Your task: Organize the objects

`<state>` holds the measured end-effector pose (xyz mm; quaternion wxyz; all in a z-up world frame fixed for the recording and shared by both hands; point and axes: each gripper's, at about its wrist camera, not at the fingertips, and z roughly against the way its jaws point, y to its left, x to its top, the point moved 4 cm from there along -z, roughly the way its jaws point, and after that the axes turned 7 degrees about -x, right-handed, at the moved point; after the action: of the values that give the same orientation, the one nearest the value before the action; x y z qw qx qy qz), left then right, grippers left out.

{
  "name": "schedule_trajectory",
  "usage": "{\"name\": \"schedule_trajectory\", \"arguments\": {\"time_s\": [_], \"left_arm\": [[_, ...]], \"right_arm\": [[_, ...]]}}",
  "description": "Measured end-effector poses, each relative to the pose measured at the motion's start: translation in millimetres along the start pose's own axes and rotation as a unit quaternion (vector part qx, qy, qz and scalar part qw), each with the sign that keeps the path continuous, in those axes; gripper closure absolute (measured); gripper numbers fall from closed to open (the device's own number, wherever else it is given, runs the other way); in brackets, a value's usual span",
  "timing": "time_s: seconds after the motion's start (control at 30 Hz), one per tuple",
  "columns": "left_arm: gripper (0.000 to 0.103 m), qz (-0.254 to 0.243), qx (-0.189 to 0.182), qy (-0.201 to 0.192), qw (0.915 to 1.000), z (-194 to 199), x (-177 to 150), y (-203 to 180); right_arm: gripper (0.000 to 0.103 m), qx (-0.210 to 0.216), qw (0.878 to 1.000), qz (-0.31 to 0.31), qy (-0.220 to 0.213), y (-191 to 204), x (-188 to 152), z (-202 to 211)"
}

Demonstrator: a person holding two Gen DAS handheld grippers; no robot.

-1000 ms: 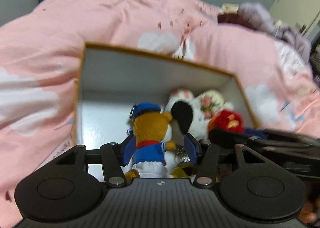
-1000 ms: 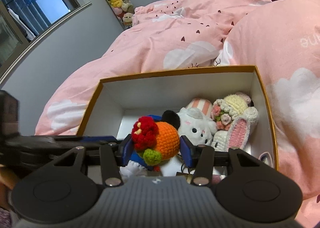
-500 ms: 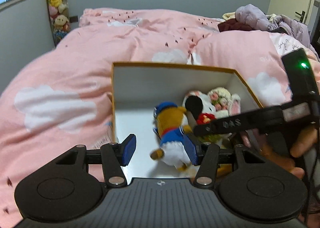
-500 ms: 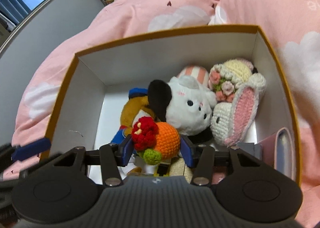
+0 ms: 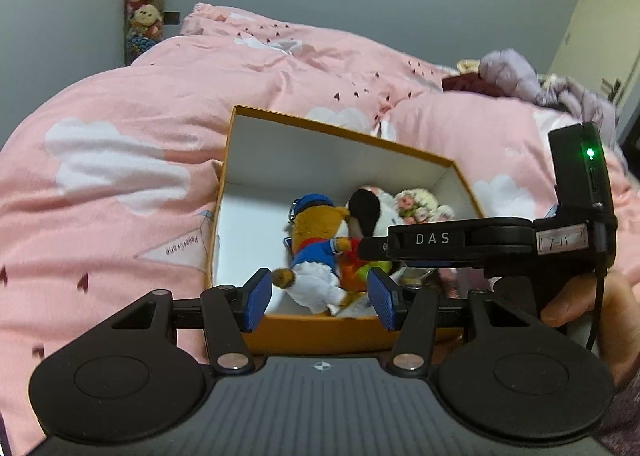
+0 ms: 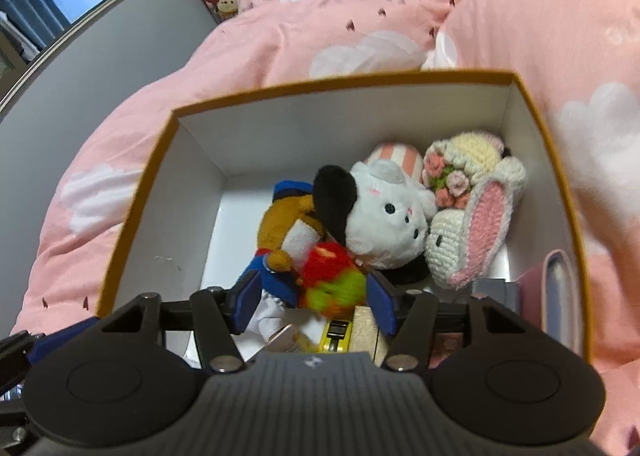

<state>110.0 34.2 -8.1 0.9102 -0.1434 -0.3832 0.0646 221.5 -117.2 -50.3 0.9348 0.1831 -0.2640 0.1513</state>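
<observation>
Two hand-held grippers hang over one box. The right gripper [image 6: 313,304] has just been opening its jaws: the blue pads [image 6: 244,306] stand clear of the small crocheted orange ball with red and green tufts [image 6: 332,280], which lies between them, let go onto the pile. The left gripper [image 5: 320,298] is spread wide and empty above the near rim, with the brown plush bear in a blue sailor suit [image 5: 314,248] lying loose beyond it.

Around them the white-walled cardboard box with an orange rim [image 6: 144,192] sits on the pink cloud-print quilt [image 6: 360,16], packed with a white plush dog with a black ear [image 6: 384,212] and a cream crocheted rabbit with pink ears [image 6: 468,228].

These toys look light, soft and squashy, unlikely to break or slip; the body's middle would likely give the firmest hold, since limbs and ears flop.
</observation>
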Motion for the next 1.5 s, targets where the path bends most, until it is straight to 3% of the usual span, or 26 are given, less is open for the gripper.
{"name": "schedule_trajectory", "arguments": {"time_s": [0.13,0.37,0.5,0.6,0.73,0.8,0.9,1.17,1.5], "left_arm": [[0.041,0.019,-0.007,-0.022,0.9995,16,-13,-9],[0.041,-0.011,0.015,-0.077,0.9969,52,-16,-26],[0.031,-0.033,0.023,-0.131,0.9905,76,-8,-37],[0.023,-0.040,0.027,-0.175,0.9834,94,-3,-43],[0.020,-0.051,0.061,-0.229,0.9701,109,0,-43],[0.020,-0.060,0.083,-0.225,0.9691,106,-1,-41],[0.020,-0.065,0.101,-0.211,0.9701,98,-8,-36],[0.020,-0.069,0.121,-0.147,0.9794,64,-38,-15],[0.020,-0.074,0.131,-0.114,0.9821,41,-59,-10]], "right_arm": [[0.042,-0.004,0.999,0.026,-0.044,9,-8,35],[0.037,-0.028,0.983,0.058,-0.172,25,-24,127],[0.025,-0.046,0.962,0.067,-0.262,34,-37,180],[0.011,-0.066,0.940,0.073,-0.328,41,-51,209],[0.010,-0.090,0.911,0.097,-0.390,49,-71,227],[0.010,-0.103,0.903,0.100,-0.404,49,-78,230],[0.010,-0.111,0.904,0.087,-0.402,46,-88,222],[0.010,-0.120,0.941,0.056,-0.312,30,-106,170],[0.010,-0.143,0.954,0.039,-0.259,11,-114,126]]}}
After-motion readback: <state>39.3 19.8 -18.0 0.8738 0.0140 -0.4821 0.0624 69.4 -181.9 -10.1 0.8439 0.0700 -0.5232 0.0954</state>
